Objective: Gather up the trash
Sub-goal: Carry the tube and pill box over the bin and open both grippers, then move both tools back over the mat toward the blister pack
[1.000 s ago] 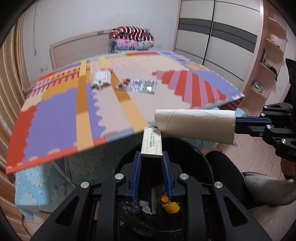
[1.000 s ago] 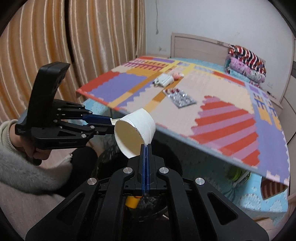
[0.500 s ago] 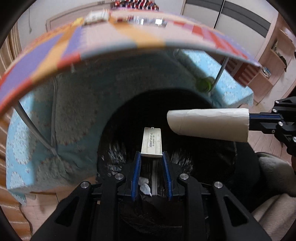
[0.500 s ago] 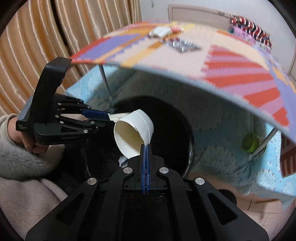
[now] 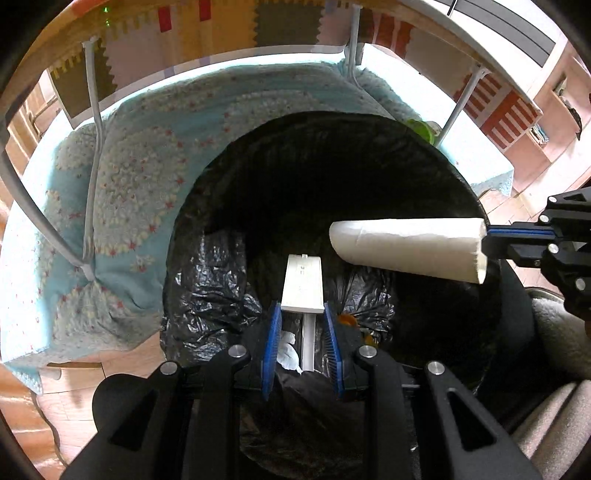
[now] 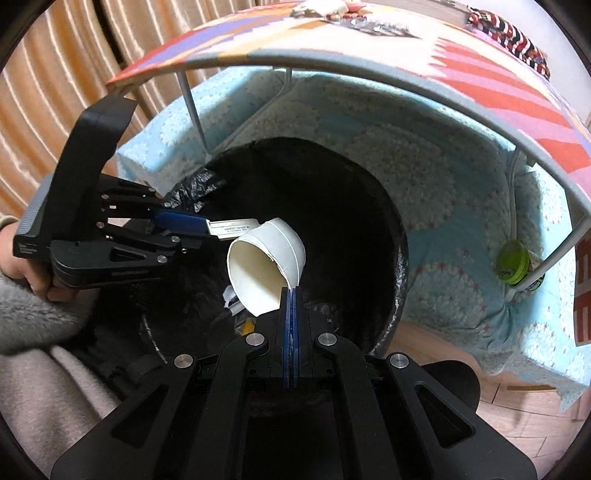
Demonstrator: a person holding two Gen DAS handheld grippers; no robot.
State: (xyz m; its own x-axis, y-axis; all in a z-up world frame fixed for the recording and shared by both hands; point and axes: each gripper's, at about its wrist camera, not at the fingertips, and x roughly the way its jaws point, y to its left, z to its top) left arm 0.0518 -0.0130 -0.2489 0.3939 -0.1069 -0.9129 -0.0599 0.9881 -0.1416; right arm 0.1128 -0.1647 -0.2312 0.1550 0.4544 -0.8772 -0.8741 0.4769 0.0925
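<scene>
Left wrist: the table has swung overhead and the bin (image 5: 332, 184) now fills the view, so both pieces are ready to drop. The left gripper (image 5: 302, 325) points down over the bin, fingers pinching the box (image 5: 303, 284). Right wrist: the right gripper (image 6: 290, 295) hangs above the bin mouth, fingers pressed together on the rim of the tube (image 6: 266, 262)

Tube (image 5: 406, 249) right of box (image 5: 303, 284), both above bin (image 5: 221, 206); table (image 6: 480, 122) overhead.

Foam-mat table (image 6: 480, 74): blister packs (image 6: 373, 26), white box (image 6: 325, 7) on top.
</scene>
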